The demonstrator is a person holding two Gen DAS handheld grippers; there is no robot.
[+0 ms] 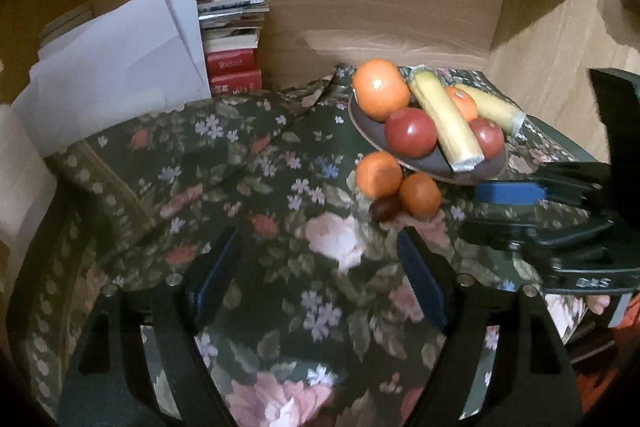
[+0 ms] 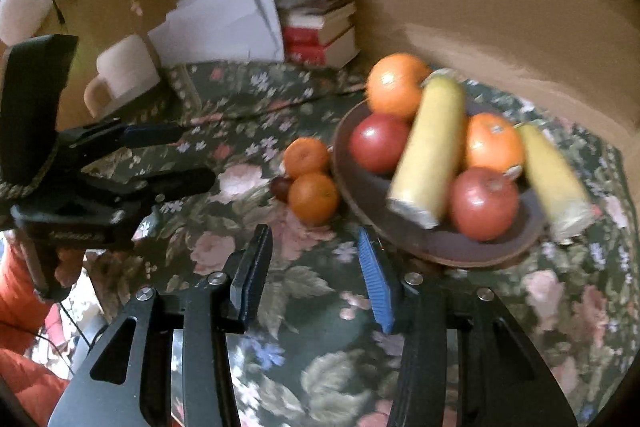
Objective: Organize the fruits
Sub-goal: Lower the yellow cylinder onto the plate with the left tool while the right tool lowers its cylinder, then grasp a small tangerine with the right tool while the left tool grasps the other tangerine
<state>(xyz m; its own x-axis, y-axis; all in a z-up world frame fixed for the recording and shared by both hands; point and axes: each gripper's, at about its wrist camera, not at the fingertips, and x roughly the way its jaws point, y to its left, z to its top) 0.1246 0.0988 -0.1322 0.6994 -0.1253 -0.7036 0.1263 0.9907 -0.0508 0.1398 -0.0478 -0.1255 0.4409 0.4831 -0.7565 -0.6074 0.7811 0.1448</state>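
Two smooth yellow bananas point(image 2: 430, 151), two glossy red apples point(image 2: 484, 203) and two dimpled oranges point(image 2: 396, 85) fill a shallow brown plate point(image 2: 440, 245). Just beside its rim lie two small tangerines point(image 2: 313, 197) touching a dark round fruit point(image 2: 281, 187). All rest on a flowered dark-green cloth point(image 1: 280, 307) before a wooden wall point(image 1: 380, 19), stacked books point(image 1: 232, 43) and white papers point(image 1: 120, 67). Both the left gripper point(image 1: 316, 275) and the right gripper point(image 2: 314, 275) hang wide and hold nothing. Only the right view shows a cream mug point(image 2: 124, 71).

Brown plate point(image 2: 436, 247) holds 2 apples, 2 oranges, 2 bananas; 2 tangerines point(image 2: 313, 197) beside it.
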